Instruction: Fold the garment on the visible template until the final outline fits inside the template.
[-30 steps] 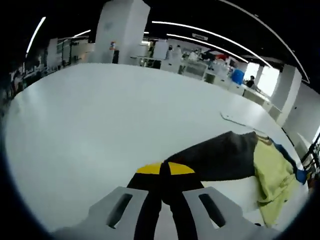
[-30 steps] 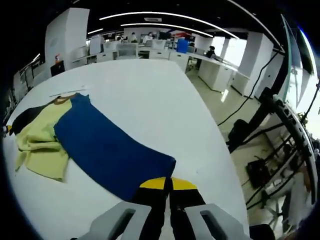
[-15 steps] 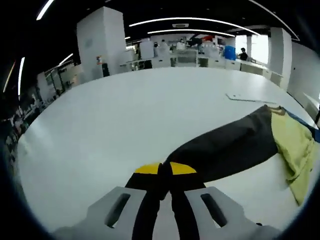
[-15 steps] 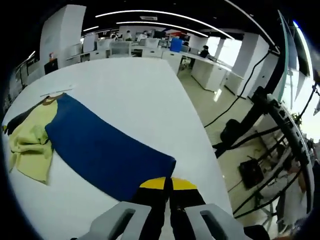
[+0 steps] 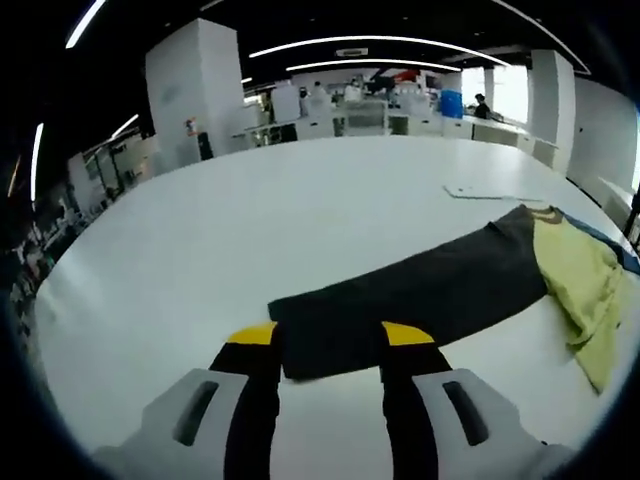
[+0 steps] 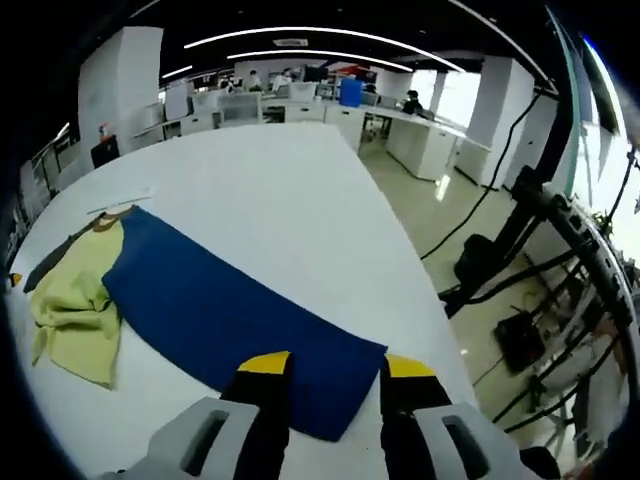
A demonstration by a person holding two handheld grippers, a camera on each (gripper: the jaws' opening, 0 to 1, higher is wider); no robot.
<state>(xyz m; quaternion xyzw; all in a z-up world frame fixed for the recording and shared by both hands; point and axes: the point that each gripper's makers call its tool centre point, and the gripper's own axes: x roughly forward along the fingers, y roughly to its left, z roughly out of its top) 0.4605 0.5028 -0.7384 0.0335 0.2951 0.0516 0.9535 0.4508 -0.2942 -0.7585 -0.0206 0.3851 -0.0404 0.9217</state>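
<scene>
My left gripper [image 5: 328, 345] stands with its jaws wide apart, and the end of the dark sleeve [image 5: 420, 295] lies flat on the white table [image 5: 250, 220] between them, gripped by nothing. My right gripper [image 6: 333, 375] is spread the same way, with the end of the blue sleeve [image 6: 240, 315] lying loose between its jaws near the table's edge. The garment is stretched out across the table, one sleeve toward each of my tools, and its yellow body [image 6: 75, 315] is bunched and wrinkled in the middle. I cannot make out a template outline under it in either view; a thin flat strip [image 5: 490, 192] lies on the table just beyond the collar. I judge the cloth to be light, soft and limp: it lies flat where it is pulled out and crumples where it is slack, so it will sag and drag instead of holding a shape when lifted. It looks neither fragile nor slippery on this surface, but a thin single layer could slide out of a shallow pinch. I would take hold at the sleeve ends or cuffs, pinching the full thickness with the jaws well over the hem, and carry both sides together so the fold lands even. The yellow middle will likely need smoothing before the outline comes out tidy.
</scene>
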